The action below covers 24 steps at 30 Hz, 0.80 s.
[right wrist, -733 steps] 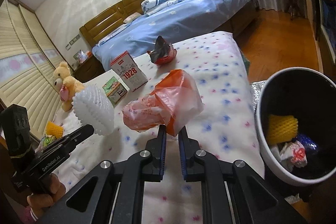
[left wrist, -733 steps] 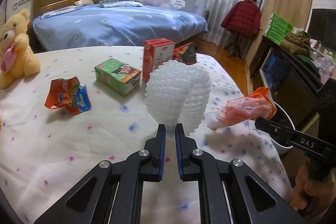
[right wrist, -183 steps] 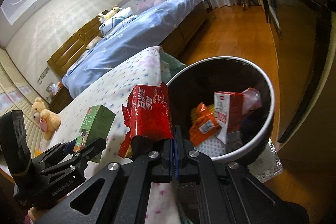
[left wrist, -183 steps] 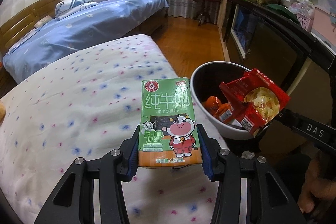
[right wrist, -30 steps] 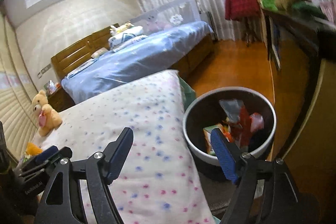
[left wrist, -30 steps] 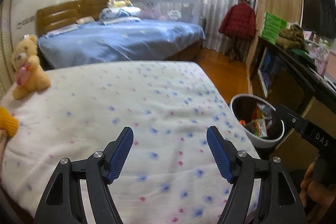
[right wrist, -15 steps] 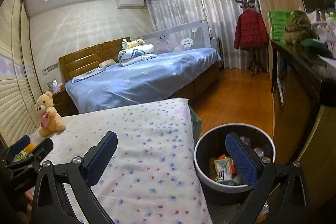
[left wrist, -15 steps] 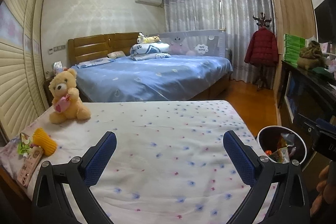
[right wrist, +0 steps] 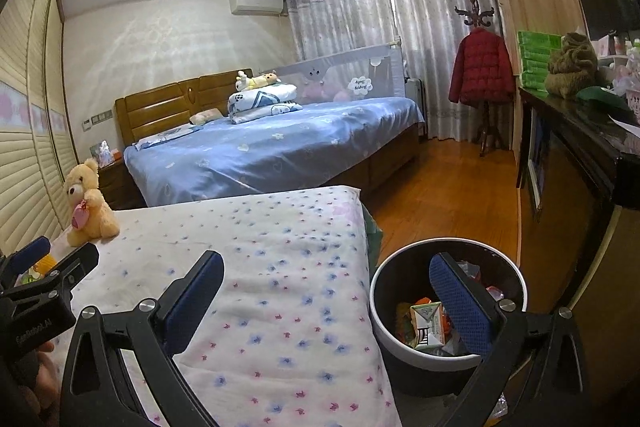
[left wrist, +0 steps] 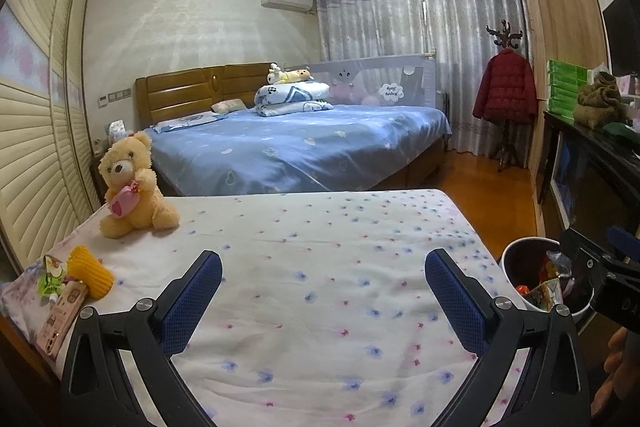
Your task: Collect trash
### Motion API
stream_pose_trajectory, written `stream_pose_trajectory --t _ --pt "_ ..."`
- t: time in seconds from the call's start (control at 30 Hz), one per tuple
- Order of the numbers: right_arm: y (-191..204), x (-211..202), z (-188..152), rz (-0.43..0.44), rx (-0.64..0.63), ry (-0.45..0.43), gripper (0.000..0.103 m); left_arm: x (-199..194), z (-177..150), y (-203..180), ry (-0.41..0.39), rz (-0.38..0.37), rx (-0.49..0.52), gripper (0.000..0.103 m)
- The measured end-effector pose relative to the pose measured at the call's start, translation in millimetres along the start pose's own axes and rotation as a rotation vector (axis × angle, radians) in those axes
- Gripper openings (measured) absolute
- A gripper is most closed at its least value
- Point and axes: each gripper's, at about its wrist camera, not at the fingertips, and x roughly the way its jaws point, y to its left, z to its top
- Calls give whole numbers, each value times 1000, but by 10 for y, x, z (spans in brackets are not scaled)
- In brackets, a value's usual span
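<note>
My left gripper [left wrist: 323,301] is wide open and empty above the flower-print bedspread [left wrist: 320,267]. My right gripper [right wrist: 326,305] is also wide open and empty, held over the bed's right edge. The black waste bin with a white rim [right wrist: 382,323] stands on the floor beside the bed, below the right gripper's right finger. It holds a green milk carton [right wrist: 428,323] and several wrappers. The bin also shows in the left wrist view [left wrist: 508,263], partly behind the right gripper's body. A yellow foam net [left wrist: 90,271] lies at the bedspread's left edge.
A teddy bear [left wrist: 128,187] sits at the bedspread's far left corner. A small package and a pink box [left wrist: 60,315] lie by the foam net. A blue bed [left wrist: 296,147] stands behind. A dark cabinet [right wrist: 568,163] lines the right wall, across the wooden floor [right wrist: 448,187].
Both grippers have pulled back and risen over the last second, and their jaws have opened wider. The bin looks smaller and farther off. Nothing on the bedspread has moved.
</note>
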Motion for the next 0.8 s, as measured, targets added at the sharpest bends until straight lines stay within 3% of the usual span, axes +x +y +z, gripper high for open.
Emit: stream_pose_trajectory --t 0.8 --pt "59 -32 15 0 -18 -7 103 18 -43 77 -11 -13 -3 102"
